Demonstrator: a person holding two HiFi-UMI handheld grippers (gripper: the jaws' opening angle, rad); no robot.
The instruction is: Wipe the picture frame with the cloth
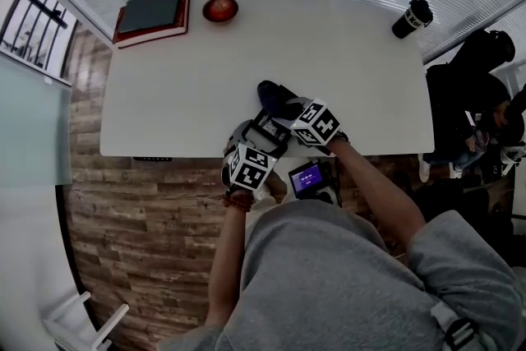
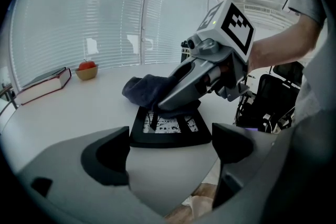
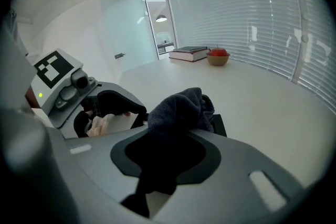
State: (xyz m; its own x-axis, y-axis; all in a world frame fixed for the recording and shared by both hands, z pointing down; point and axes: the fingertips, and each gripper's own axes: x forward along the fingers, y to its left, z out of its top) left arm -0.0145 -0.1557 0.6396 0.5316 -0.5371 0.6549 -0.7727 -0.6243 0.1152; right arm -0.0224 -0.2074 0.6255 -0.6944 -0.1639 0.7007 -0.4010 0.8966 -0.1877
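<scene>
A black picture frame (image 2: 170,131) with a black-and-white print lies flat near the white table's front edge (image 1: 164,148). A dark blue cloth (image 2: 144,89) rests bunched on the frame's far part. My right gripper (image 2: 160,107) is shut on the cloth (image 3: 181,110) and presses it down onto the frame (image 1: 269,130). The left gripper (image 2: 168,152) is open, its fingertips (image 2: 121,139) flanking the frame's near corners; whether they touch it I cannot tell. In the head view, the left gripper (image 1: 261,145) sits at the table edge and the right gripper (image 1: 286,108) comes in from the right.
At the table's far left lie a red book (image 1: 152,16) and a bowl holding a red apple (image 1: 220,9). A black cup (image 1: 412,17) stands at the far right corner. A dark bag (image 1: 477,70) sits beyond the right edge. A small lit screen (image 1: 309,177) hangs below the table edge.
</scene>
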